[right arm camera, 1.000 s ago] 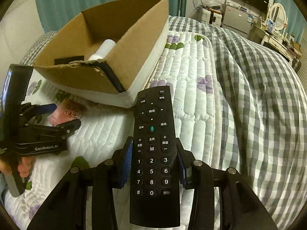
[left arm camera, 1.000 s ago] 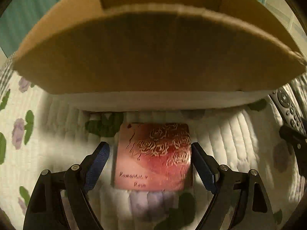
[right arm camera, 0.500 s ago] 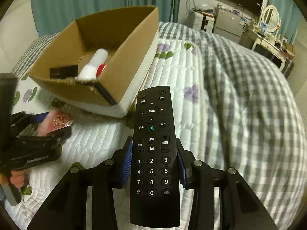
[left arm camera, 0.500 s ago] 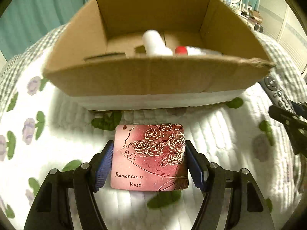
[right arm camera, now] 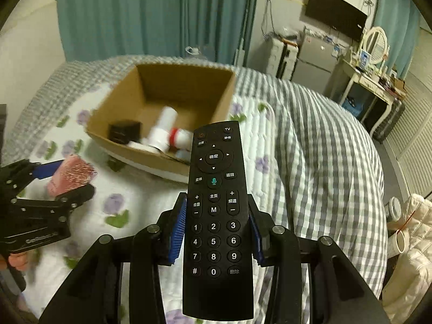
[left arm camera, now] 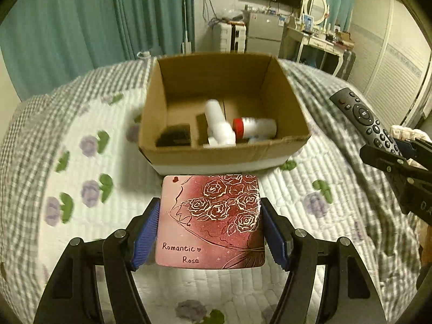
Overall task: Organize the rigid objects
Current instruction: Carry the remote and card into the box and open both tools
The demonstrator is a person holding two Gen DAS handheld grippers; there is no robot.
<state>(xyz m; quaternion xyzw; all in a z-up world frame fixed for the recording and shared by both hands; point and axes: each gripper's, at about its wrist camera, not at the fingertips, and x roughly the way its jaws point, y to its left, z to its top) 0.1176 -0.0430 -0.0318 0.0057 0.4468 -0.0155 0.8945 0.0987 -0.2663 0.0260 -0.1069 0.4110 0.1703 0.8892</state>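
Left wrist view: the left claw (left arm camera: 209, 232) is clamped on a pink card (left arm camera: 210, 221) printed "Romantic Rose", its blue pads (left arm camera: 144, 236) pressed to both side edges; the card is held raised above the floral quilt (left arm camera: 81, 216) of the bed, just short of the near wall of an open cardboard box (left arm camera: 224, 156). Inside the box lie a white bottle (left arm camera: 217, 124), a red-capped white bottle (left arm camera: 255, 128) and a small black item (left arm camera: 174, 136), all blurred. Right wrist view: the right claw (right arm camera: 216, 229) is closed on a black remote control (right arm camera: 216, 224), gripped at the number keys, keypad upward, its top end pointing toward the box (right arm camera: 162, 162). The remote is held in the air over the quilt, to the right of the box.
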